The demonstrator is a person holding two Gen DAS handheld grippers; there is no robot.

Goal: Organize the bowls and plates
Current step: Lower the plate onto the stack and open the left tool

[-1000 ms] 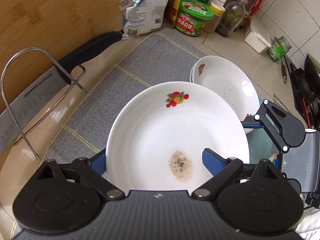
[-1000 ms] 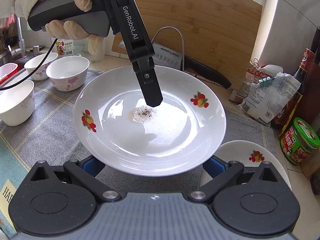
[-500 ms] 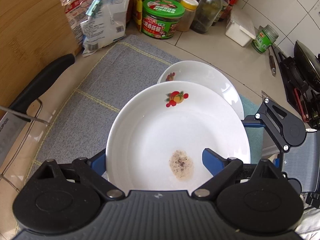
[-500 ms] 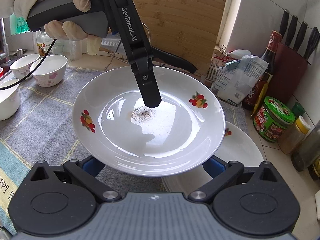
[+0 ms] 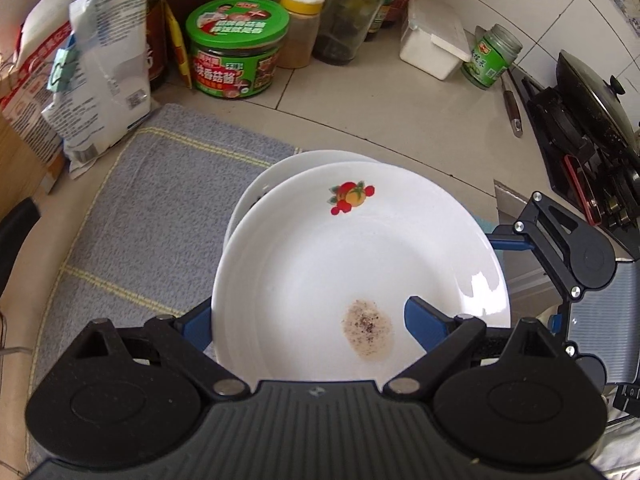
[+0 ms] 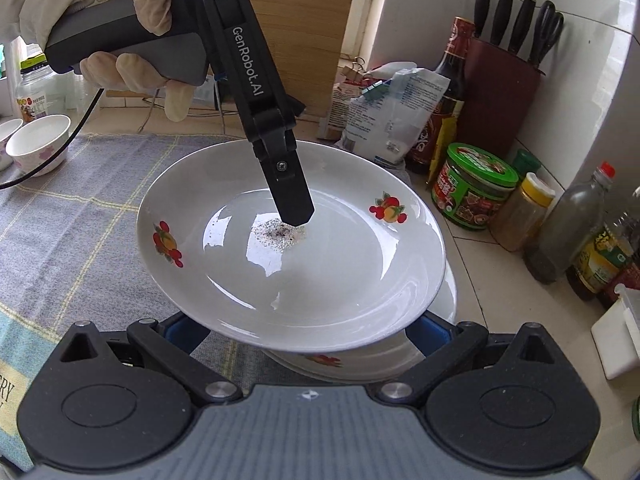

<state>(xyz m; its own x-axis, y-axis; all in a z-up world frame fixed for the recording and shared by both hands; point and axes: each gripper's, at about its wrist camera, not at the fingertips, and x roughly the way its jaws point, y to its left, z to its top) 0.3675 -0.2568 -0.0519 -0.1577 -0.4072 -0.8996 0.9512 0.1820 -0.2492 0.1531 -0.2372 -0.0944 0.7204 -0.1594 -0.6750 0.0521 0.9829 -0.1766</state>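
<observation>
A white plate with fruit prints and a speckled smear (image 5: 352, 264) (image 6: 296, 248) is held in the air by both grippers. My left gripper (image 5: 308, 320) is shut on its near rim, one finger (image 6: 290, 188) lying over the plate's middle. My right gripper (image 6: 308, 332) is shut on the opposite rim, and its body (image 5: 560, 252) shows at the right of the left wrist view. The plate hovers just above a second white plate (image 5: 280, 168) (image 6: 400, 364) resting on the grey cloth (image 5: 152, 208).
Jars and bottles, a green tub (image 5: 236, 56) (image 6: 476, 188), flour bags (image 5: 92, 72) and a knife block (image 6: 500, 80) line the back wall. A wok on a stove (image 5: 588, 96) is to the right. Small bowls (image 6: 38, 148) stand at the cloth's far left.
Both grippers carried the plate to the right, from the middle of the cloth to above the second plate, which now lies mostly hidden underneath.
</observation>
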